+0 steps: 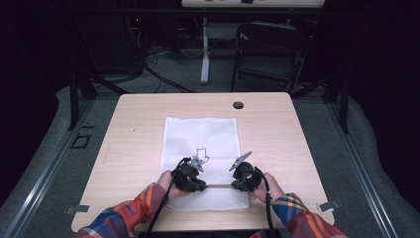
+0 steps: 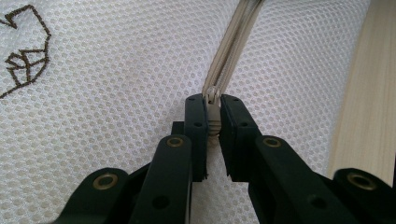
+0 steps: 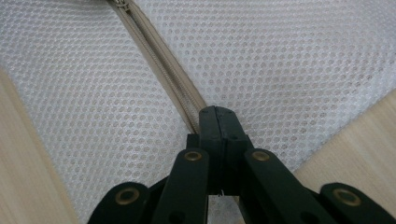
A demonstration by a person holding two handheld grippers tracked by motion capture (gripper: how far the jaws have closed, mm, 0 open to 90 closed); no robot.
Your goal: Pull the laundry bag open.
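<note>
A white mesh bag (image 1: 202, 139) lies flat on the wooden table (image 1: 277, 134), with a small dark line drawing (image 1: 201, 154) printed on it. A beige zipper (image 1: 218, 186) runs across its near end. My left gripper (image 1: 203, 186) is shut on the zipper pull (image 2: 213, 116), the tab pinched between both pads, and the zipper (image 2: 233, 42) leads away from it. My right gripper (image 1: 233, 186) faces it from the right. In the right gripper view its jaws (image 3: 217, 116) are pressed together on the zipper's end, where the zipper tape (image 3: 163, 70) runs under them.
The table's near edge lies just below both hands. A round cable hole (image 1: 238, 105) sits at the far middle of the table. Beyond the table stand a dark folding chair (image 1: 267, 49) and a white desk leg (image 1: 205, 54). Bare wood flanks the bag (image 2: 369, 93).
</note>
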